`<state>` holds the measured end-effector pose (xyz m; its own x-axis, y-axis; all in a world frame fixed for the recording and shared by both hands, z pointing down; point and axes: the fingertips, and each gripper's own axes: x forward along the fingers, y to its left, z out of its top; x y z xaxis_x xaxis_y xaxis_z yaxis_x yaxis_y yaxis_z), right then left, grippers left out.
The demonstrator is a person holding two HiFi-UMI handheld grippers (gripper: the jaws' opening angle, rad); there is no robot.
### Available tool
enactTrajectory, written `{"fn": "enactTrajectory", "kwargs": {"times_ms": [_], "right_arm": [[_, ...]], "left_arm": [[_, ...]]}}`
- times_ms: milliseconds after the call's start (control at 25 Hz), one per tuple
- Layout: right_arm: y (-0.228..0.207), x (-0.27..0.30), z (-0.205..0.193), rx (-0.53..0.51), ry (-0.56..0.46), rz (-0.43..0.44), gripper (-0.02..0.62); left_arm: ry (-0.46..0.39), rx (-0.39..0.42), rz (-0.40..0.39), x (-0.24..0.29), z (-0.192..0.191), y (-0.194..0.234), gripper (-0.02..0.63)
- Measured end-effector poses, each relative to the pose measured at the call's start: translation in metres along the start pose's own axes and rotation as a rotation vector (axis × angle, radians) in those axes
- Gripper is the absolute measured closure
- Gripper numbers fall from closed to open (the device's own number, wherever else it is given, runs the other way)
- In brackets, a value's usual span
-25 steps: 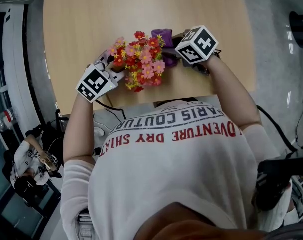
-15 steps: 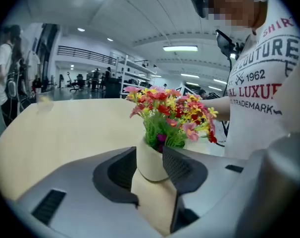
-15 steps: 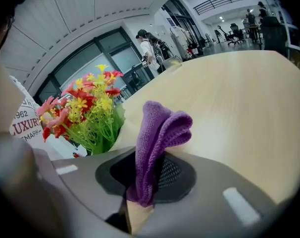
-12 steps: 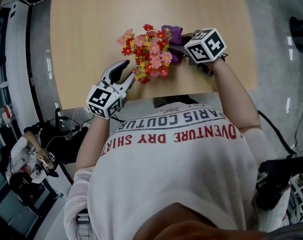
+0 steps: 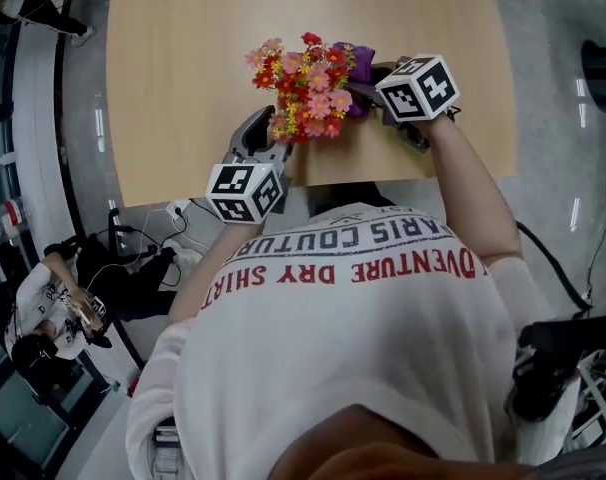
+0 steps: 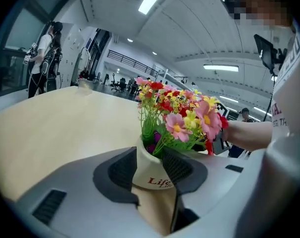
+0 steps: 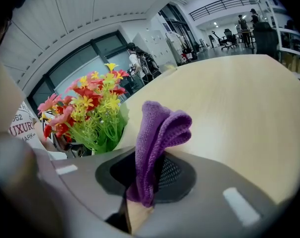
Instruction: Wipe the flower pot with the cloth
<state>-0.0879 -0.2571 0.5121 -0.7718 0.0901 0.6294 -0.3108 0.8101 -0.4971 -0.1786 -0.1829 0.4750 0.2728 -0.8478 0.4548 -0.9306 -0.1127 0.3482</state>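
Note:
A white flower pot [image 6: 151, 176] with red print carries a bunch of pink, red and yellow artificial flowers [image 5: 308, 88] [image 6: 182, 115] [image 7: 93, 110]. My left gripper [image 5: 266, 133] [image 6: 150, 168] is shut on the pot, one pad on each side of it, coming from the near side of the table. In the head view the flowers hide the pot. My right gripper [image 5: 371, 80] [image 7: 149, 175] is shut on a folded purple cloth [image 5: 360, 65] [image 7: 159, 130], which stands up out of its jaws right beside the flowers on their right.
The light wooden table [image 5: 183, 58] runs far and left of the pot, and its near edge lies just below my grippers. Cables [image 5: 168, 248] lie on the floor at the left, near a person [image 5: 43, 318]. A small clear container [image 6: 84, 84] stands at the table's far side.
My left gripper has swung from the left of the flowers round to their near side and rolled over. The flowers have shifted slightly right, toward the cloth. The right gripper has stayed put.

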Motion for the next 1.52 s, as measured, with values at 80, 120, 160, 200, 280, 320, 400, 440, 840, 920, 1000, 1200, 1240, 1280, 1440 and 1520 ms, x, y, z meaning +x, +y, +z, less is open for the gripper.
{"fn": "enactTrajectory", "kwargs": {"times_ms": [80, 120, 160, 200, 280, 320, 400, 440, 840, 920, 1000, 1200, 1240, 1280, 1440, 1520], "right_arm": [[0.002, 0.0, -0.001, -0.002, -0.004, -0.003, 0.528], [0.003, 0.0, -0.002, -0.003, -0.006, -0.005, 0.528], [0.003, 0.001, -0.003, -0.005, -0.008, -0.008, 0.528], [0.004, 0.002, -0.003, -0.006, -0.01, -0.009, 0.528], [0.005, 0.001, -0.005, -0.007, -0.012, -0.007, 0.528], [0.005, 0.0, -0.006, -0.005, -0.012, -0.002, 0.528], [0.003, -0.006, -0.007, 0.002, -0.016, 0.011, 0.528], [0.002, -0.009, -0.007, 0.005, -0.02, 0.015, 0.527], [0.011, -0.027, 0.018, -0.006, -0.074, 0.063, 0.526], [0.019, -0.031, 0.021, -0.013, -0.085, 0.093, 0.526], [0.029, -0.035, 0.021, -0.024, -0.092, 0.125, 0.527], [0.045, -0.033, 0.018, -0.051, -0.077, 0.173, 0.526], [0.047, -0.031, 0.017, -0.051, -0.074, 0.179, 0.526], [0.048, -0.03, 0.017, -0.05, -0.07, 0.185, 0.526], [0.051, -0.02, 0.011, -0.049, -0.035, 0.2, 0.526], [0.051, -0.016, 0.007, -0.042, -0.026, 0.209, 0.528]], "left_arm": [[0.006, 0.003, -0.005, -0.001, -0.001, 0.0, 0.454], [0.009, 0.003, -0.009, -0.001, -0.002, 0.0, 0.454], [0.012, 0.008, -0.015, -0.001, -0.003, 0.0, 0.454], [0.018, 0.016, -0.023, -0.002, -0.004, 0.0, 0.456], [0.037, 0.045, -0.049, -0.002, -0.005, -0.001, 0.456], [0.05, 0.065, -0.064, -0.001, -0.004, -0.002, 0.456], [0.077, 0.122, -0.096, 0.004, -0.002, -0.005, 0.456], [0.092, 0.156, -0.111, 0.006, 0.0, -0.006, 0.456], [0.257, 0.348, -0.357, 0.017, 0.016, 0.009, 0.456], [0.282, 0.379, -0.393, 0.017, 0.016, 0.009, 0.456], [0.3, 0.403, -0.42, 0.017, 0.014, 0.007, 0.456], [0.307, 0.407, -0.443, 0.015, 0.011, 0.004, 0.456], [0.303, 0.406, -0.44, 0.015, 0.011, 0.004, 0.456], [0.299, 0.406, -0.437, 0.015, 0.012, 0.004, 0.456], [0.293, 0.408, -0.426, 0.013, 0.014, 0.004, 0.456], [0.292, 0.411, -0.422, 0.012, 0.013, 0.003, 0.456]]}}
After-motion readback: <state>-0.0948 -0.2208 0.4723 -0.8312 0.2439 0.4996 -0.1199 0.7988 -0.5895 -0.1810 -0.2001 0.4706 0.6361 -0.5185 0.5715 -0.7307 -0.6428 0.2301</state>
